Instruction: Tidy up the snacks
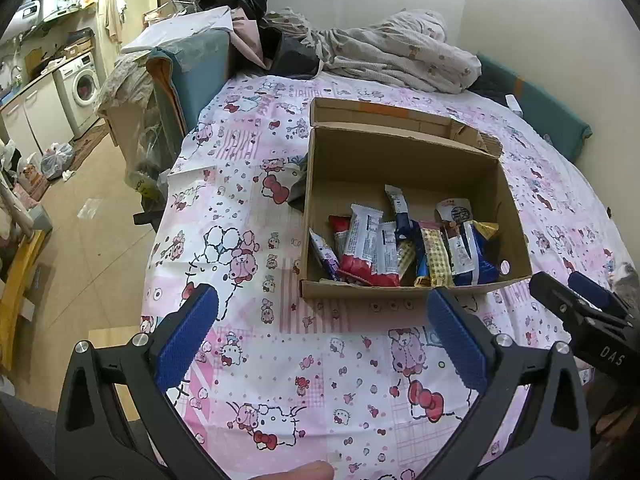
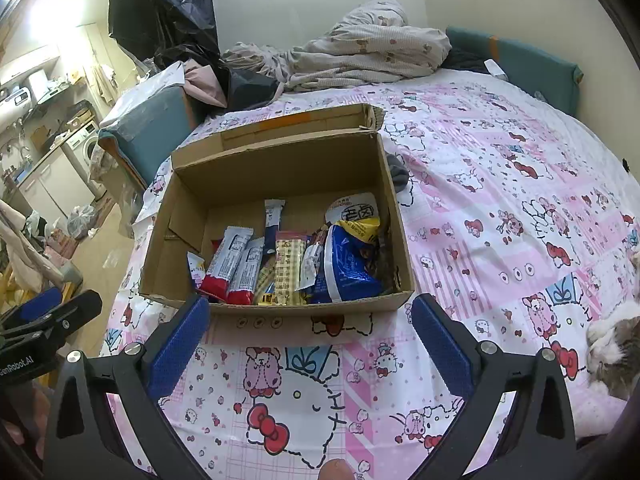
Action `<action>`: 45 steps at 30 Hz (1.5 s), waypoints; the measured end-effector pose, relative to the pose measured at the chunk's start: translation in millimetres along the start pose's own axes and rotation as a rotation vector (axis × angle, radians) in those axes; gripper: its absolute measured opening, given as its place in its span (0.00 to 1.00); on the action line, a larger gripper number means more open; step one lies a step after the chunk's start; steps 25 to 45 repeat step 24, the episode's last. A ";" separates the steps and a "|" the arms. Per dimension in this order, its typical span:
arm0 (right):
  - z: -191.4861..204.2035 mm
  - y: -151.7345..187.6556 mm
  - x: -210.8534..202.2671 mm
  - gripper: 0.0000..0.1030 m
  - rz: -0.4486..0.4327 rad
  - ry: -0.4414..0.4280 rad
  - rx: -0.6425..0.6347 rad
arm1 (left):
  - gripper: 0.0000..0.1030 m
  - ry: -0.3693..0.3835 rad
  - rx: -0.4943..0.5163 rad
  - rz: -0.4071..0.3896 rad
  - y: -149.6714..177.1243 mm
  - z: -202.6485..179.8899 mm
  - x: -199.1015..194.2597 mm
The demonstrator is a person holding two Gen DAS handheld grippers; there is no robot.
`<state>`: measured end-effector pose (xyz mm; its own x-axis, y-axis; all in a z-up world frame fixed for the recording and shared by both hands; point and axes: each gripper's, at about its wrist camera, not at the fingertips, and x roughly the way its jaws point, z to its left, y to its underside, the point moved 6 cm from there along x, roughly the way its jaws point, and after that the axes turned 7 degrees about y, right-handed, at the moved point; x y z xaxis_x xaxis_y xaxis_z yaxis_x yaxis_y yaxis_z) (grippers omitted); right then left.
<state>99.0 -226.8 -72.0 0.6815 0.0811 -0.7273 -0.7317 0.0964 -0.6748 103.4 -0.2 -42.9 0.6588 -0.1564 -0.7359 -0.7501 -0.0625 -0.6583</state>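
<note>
While both grippers hang empty above it, a bed [image 1: 280, 360] spread with a pink cartoon-print sheet fills most of the room ahead. A rumpled pale quilt [image 2: 360, 56] is heaped at its far end against the wall. Near the middle of the sheet sits an open cardboard box [image 2: 280, 168], its lid flap folded back on the far side. The snacks [image 2: 288, 264] lie inside it, bunched against the near wall: red-and-white bars on the left, a yellow checked bar [image 1: 436, 258] in the middle, a crumpled blue bag [image 2: 348, 272] to the right with a yellow-tipped packet above it.

Left gripper [image 1: 320, 340] and right gripper [image 2: 310, 344] both hover just short of the box's near wall, their blue-padded fingers spread wide apart, holding nothing. The sheet around the box shows no loose snacks, so the sorting looks nearly done or yet to be reworked.

At the right edge of the bed, a cat [image 2: 612, 356] lies close to the right gripper. It could paw at a moving finger or step into the box. The wrappers overlap, so a pinch may catch two at once.
</note>
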 end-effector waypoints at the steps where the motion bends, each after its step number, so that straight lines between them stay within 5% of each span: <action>1: 0.1 -0.1 0.1 1.00 -0.001 -0.001 -0.001 | 1.00 0.000 -0.001 0.000 -0.3 0.6 0.0; 45: 0.1 -2.7 -2.0 1.00 -0.008 -0.002 -0.004 | 1.00 0.005 -0.002 -0.002 0.6 0.1 0.3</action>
